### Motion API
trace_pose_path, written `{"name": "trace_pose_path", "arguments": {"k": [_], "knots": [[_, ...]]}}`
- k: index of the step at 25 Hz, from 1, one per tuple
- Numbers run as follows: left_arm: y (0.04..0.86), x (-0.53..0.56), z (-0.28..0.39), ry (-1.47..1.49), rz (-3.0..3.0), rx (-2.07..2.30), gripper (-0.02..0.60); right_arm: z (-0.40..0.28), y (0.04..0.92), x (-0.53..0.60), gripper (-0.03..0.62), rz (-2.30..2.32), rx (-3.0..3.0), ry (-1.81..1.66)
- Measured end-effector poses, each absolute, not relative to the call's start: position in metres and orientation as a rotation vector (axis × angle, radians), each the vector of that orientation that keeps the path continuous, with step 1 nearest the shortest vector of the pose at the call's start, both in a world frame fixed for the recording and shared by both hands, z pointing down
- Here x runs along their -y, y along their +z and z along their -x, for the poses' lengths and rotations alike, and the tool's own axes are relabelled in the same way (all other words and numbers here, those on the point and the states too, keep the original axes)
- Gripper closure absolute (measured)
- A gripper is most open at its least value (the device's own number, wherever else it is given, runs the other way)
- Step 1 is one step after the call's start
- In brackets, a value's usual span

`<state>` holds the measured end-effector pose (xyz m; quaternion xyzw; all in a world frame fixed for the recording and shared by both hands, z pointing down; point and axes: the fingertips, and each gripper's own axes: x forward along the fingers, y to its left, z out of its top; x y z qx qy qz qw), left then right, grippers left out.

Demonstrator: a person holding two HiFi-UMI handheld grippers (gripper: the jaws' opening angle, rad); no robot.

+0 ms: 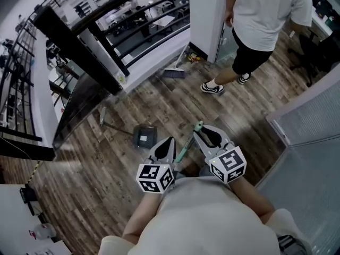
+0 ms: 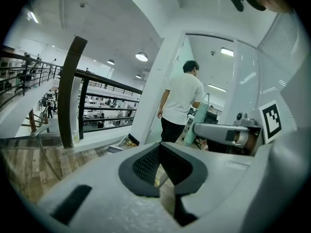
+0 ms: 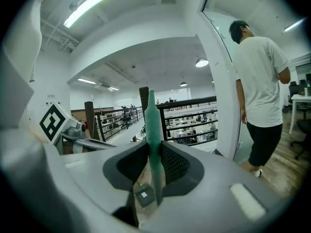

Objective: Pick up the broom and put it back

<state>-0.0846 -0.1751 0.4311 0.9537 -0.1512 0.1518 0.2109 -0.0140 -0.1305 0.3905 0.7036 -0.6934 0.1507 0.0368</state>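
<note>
right gripper (image 3: 153, 148) clamped on broom (image 3: 151, 115) handle, axis near-left to far-right | left gripper (image 2: 161, 148) closed, empty, just left | return spot likely far wall (image 1: 154, 65), by second broom (image 1: 173, 73)

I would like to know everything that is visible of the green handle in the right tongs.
The green handle is a slim, smooth rod, plastic by its look, narrowing to a rounded top. It stands nearly upright, clamped in the right tongs, with its top rising above them. In the head view it slants downward from the tongs, and its lower end is hidden.
</note>
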Motion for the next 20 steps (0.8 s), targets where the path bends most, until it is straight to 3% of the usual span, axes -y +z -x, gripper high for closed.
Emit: {"name": "trace_pose_path", "arguments": {"k": [20], "knots": [[0.433, 0.097, -0.073, 0.441, -2.713, 0.181, 0.575, -0.126, 0.39, 0.038, 0.499, -2.358, 1.977, 0.464]]}}
